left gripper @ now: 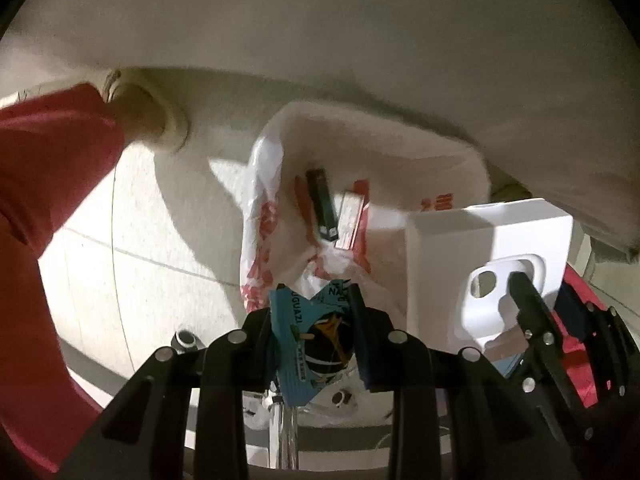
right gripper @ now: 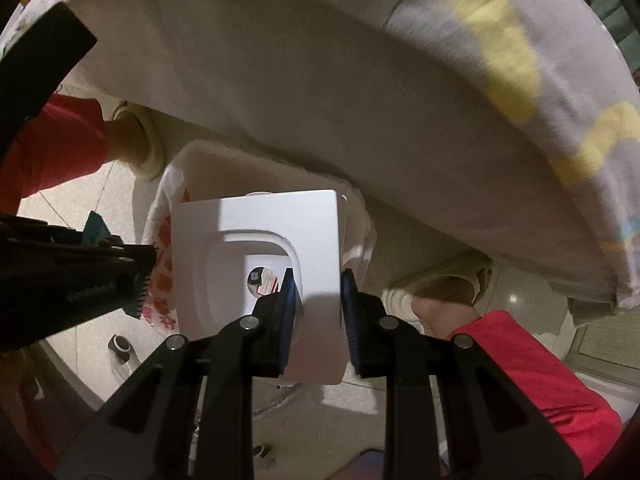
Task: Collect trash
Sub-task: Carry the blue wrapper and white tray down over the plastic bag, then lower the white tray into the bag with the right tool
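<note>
**Bag held open, tray poised over it**

The left gripper, at lower centre of its view, has its jaws pinched on a blue wrapper and seemingly the bag rim too, likely to keep the mouth open. Two small boxes already lie inside. The right gripper clamps the white tray by its edge, mid-frame over the bag mouth, probably ready to drop it in.

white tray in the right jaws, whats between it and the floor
The open plastic bag lies between, directly under the white tray. The right wrist view shows this; a dark box inside the bag shows in the left wrist view.
</note>
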Motion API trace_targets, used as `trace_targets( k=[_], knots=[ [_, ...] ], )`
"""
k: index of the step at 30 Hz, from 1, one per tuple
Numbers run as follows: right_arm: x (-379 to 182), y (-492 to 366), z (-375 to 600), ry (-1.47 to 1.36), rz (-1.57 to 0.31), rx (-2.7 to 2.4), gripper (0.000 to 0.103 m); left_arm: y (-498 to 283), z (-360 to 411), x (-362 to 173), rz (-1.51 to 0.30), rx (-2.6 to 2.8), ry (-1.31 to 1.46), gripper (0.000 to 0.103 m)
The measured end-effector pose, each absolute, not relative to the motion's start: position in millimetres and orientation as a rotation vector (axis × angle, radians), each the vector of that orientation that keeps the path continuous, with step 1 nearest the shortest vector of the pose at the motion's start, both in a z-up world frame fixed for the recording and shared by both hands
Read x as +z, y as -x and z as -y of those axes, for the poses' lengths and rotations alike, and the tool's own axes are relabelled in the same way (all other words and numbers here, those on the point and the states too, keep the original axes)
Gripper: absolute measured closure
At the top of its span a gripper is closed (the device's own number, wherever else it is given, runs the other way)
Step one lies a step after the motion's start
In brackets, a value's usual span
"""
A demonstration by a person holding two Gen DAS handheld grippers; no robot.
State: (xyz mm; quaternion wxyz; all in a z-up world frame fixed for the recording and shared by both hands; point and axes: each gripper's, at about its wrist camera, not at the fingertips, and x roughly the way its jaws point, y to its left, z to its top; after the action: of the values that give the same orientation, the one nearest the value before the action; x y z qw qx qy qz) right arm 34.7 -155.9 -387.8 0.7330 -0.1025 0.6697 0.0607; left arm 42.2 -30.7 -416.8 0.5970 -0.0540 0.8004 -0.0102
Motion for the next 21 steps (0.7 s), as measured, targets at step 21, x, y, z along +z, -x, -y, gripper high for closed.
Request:
trace_targets(
  k=[21],
  knots=[
    [-442.2,-45.0,147.7,0.261,-1.586,0.134,0.08,-46.4,33.4,-456.1,-1.997,0.025,0.158,0.073]
  ],
)
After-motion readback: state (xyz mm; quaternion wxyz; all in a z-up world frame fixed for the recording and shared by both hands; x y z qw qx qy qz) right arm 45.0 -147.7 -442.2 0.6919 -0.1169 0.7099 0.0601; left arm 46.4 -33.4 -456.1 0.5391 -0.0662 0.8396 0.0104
